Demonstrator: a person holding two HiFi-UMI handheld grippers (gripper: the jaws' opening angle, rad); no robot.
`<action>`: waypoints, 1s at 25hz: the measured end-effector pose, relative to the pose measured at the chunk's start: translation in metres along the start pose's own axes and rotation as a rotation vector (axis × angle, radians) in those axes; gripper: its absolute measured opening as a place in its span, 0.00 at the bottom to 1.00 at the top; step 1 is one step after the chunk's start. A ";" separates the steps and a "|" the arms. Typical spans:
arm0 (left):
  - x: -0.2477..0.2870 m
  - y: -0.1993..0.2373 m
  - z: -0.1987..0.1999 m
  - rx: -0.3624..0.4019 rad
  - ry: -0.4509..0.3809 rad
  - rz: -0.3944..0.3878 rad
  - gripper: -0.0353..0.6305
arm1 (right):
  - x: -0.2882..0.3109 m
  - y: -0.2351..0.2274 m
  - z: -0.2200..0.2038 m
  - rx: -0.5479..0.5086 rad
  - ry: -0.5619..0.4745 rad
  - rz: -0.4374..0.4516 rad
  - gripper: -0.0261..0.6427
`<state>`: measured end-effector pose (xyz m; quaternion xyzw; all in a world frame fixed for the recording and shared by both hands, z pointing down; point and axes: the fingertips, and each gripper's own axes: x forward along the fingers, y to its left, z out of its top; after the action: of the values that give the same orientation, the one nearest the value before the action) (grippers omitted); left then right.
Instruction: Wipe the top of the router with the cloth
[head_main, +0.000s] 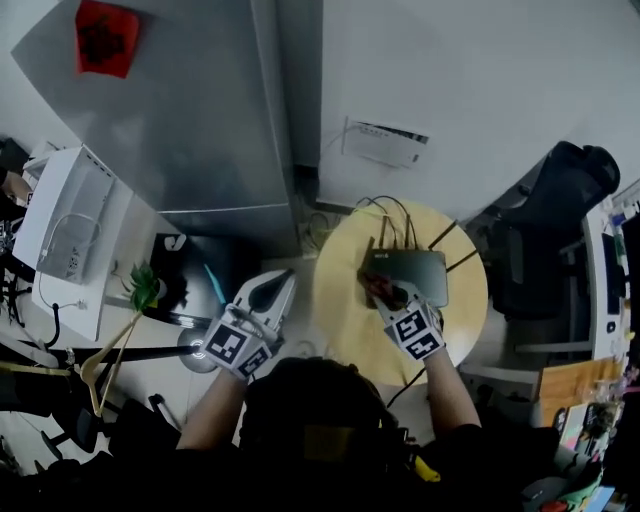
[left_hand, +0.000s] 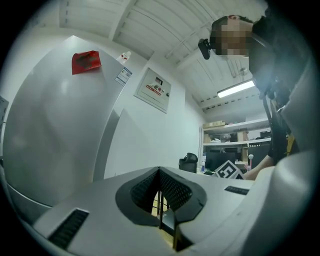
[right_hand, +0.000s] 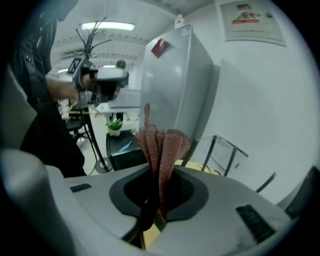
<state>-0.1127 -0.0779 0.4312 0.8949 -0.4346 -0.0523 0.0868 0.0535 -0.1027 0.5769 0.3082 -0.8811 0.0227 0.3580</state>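
Observation:
A dark flat router (head_main: 418, 270) with thin antennas lies on the round yellow table (head_main: 340, 300), cables running off its far side. My right gripper (head_main: 388, 294) is at the router's near left corner, shut on a reddish-brown knitted cloth (head_main: 377, 288). In the right gripper view the cloth (right_hand: 162, 142) stands bunched up out of the shut gripper (right_hand: 158, 172), with the antennas (right_hand: 213, 150) behind it. My left gripper (head_main: 270, 292) hangs off the table's left side, jaws shut on nothing. In its own view the left gripper (left_hand: 161, 200) shows only a slit between the pads.
A silver fridge (head_main: 200, 110) with a red sticker (head_main: 106, 36) stands behind the table, beside a white wall box (head_main: 386, 143). A black office chair (head_main: 560, 200) is at right. A potted plant (head_main: 145, 285), a black stand and a white shelf (head_main: 65, 235) crowd the left.

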 end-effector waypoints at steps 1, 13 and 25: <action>0.001 0.002 0.000 0.003 -0.001 0.018 0.05 | 0.011 -0.004 -0.003 -0.073 0.042 -0.002 0.13; -0.033 0.026 -0.015 -0.018 0.028 0.276 0.05 | 0.096 -0.021 -0.072 -0.477 0.392 0.025 0.13; -0.052 0.039 -0.027 -0.082 0.015 0.342 0.05 | 0.106 -0.033 -0.063 -0.454 0.417 -0.040 0.13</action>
<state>-0.1696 -0.0578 0.4659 0.8041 -0.5772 -0.0477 0.1344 0.0523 -0.1690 0.6858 0.2265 -0.7650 -0.1191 0.5910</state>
